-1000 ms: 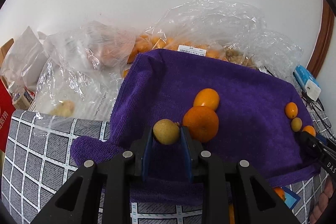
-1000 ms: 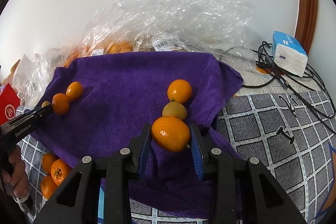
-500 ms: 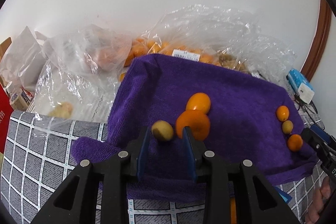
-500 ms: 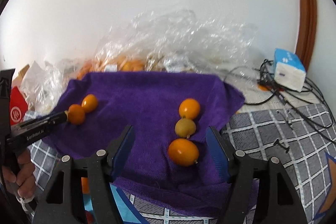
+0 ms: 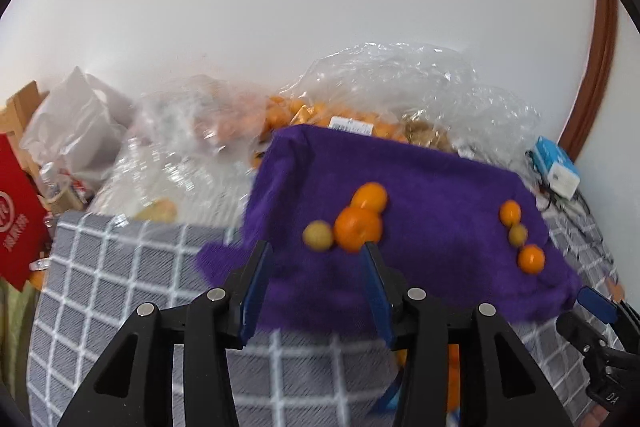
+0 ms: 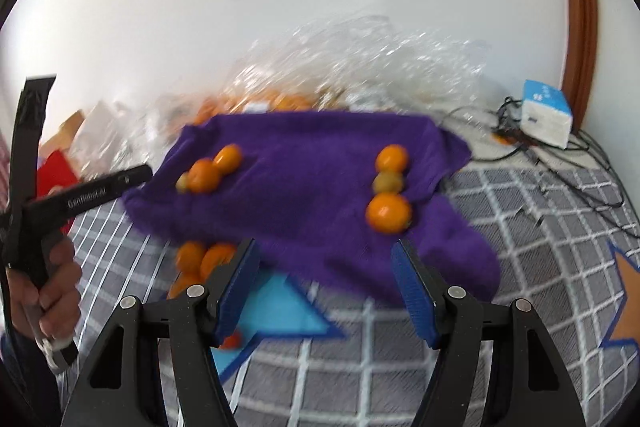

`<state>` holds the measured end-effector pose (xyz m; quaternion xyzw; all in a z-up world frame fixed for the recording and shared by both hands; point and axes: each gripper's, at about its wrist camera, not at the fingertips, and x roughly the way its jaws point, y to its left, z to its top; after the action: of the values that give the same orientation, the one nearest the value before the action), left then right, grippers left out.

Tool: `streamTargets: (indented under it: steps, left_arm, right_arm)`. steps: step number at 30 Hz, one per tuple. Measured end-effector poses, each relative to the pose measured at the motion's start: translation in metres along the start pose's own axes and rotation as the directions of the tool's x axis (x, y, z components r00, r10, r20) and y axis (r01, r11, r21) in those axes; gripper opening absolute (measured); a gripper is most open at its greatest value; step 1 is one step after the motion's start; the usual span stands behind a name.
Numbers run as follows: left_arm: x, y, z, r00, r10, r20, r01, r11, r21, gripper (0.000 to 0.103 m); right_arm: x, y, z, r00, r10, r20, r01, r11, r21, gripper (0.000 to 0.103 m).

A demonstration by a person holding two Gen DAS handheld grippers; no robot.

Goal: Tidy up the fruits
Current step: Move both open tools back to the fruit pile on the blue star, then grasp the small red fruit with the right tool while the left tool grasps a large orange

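Both fruits have been released within the last second: the yellow-green fruit (image 5: pixel 318 235) from the left tool (image 5: pixel 316 285) and the large orange (image 6: pixel 389 213) from the right tool (image 6: pixel 326 287). Each tool is now wide and withdrawn. Two rows of three lie on the purple towel (image 6: pixel 304 187), just ahead of the fingertips, suggesting placement is done.

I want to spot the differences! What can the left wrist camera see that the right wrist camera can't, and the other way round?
Only the left wrist view shows a yellowish fruit inside a clear bag left of the towel, and the open left gripper up close.

Only the right wrist view shows loose oranges on the checked cloth below the towel, a blue triangle patch, and the hand that holds the left gripper.

Both show the purple towel with two groups of three fruits, the crinkly bags behind it and the blue-and-white box.
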<state>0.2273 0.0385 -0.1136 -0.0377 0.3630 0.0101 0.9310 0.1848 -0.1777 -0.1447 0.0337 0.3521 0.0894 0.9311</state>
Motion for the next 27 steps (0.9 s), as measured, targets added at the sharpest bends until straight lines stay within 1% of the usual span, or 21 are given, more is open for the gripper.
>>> streamTargets:
  steps: [2,4,6,8,11,13,15,16,18,20,22,24,27]
  left_arm:
    - [-0.007,0.007,-0.013,1.0,0.008,-0.007,-0.008,1.0,-0.003,0.044]
    - [-0.011,0.015,-0.025,1.0,-0.002,-0.027,0.002,1.0,-0.023,0.044]
    - [-0.012,0.024,-0.042,0.999,-0.02,-0.045,0.017,0.998,-0.052,0.044]
    - [-0.011,0.031,-0.06,0.998,-0.033,-0.061,0.028,0.996,-0.083,0.044]
    - [-0.002,0.034,-0.078,0.995,-0.031,-0.094,0.023,0.996,-0.089,0.044]
    - [-0.002,0.034,-0.081,0.994,-0.024,-0.104,0.014,0.995,-0.095,0.044]
    - [-0.005,0.036,-0.081,0.996,-0.046,-0.079,0.037,0.994,-0.107,0.044]
    - [-0.005,0.038,-0.082,0.995,-0.054,-0.082,0.044,0.992,-0.119,0.044]
    - [-0.004,0.04,-0.084,0.994,-0.063,-0.091,0.05,0.989,-0.138,0.044]
    - [-0.002,0.042,-0.084,0.993,-0.067,-0.095,0.052,0.987,-0.152,0.044]
    - [-0.003,0.043,-0.085,0.993,-0.071,-0.099,0.055,0.987,-0.152,0.043]
    - [-0.001,0.041,-0.085,0.993,-0.065,-0.103,0.049,0.988,-0.143,0.043]
    - [0.0,0.04,-0.085,0.992,-0.064,-0.112,0.049,0.99,-0.134,0.043]
  right_arm:
    - [0.001,0.009,-0.013,0.999,0.029,-0.025,-0.03,0.999,-0.022,0.065]
    - [0.004,0.018,-0.025,0.997,0.052,-0.058,-0.054,0.997,-0.047,0.059]
    - [0.006,0.027,-0.037,0.994,0.08,-0.08,-0.084,0.995,-0.06,0.058]
    - [0.007,0.035,-0.044,0.99,0.104,-0.097,-0.111,0.991,-0.072,0.055]
    - [0.01,0.047,-0.049,0.989,0.096,-0.109,-0.109,0.987,-0.115,0.054]
    - [0.014,0.053,-0.051,0.989,0.083,-0.12,-0.1,0.985,-0.14,0.049]
    - [0.019,0.057,-0.051,0.989,0.063,-0.137,-0.084,0.985,-0.152,0.044]
    - [0.022,0.058,-0.051,0.987,0.058,-0.147,-0.08,0.985,-0.15,0.04]
    - [0.031,0.062,-0.05,0.983,0.055,-0.175,-0.082,0.984,-0.156,0.037]
    - [0.035,0.064,-0.05,0.985,0.031,-0.172,-0.063,0.982,-0.18,0.033]
    - [0.035,0.066,-0.05,0.985,0.024,-0.171,-0.058,0.979,-0.196,0.024]
    - [0.033,0.063,-0.05,0.986,0.026,-0.167,-0.057,0.981,-0.184,0.024]
    - [0.026,0.051,-0.047,0.99,0.01,-0.144,-0.031,0.989,-0.146,0.024]
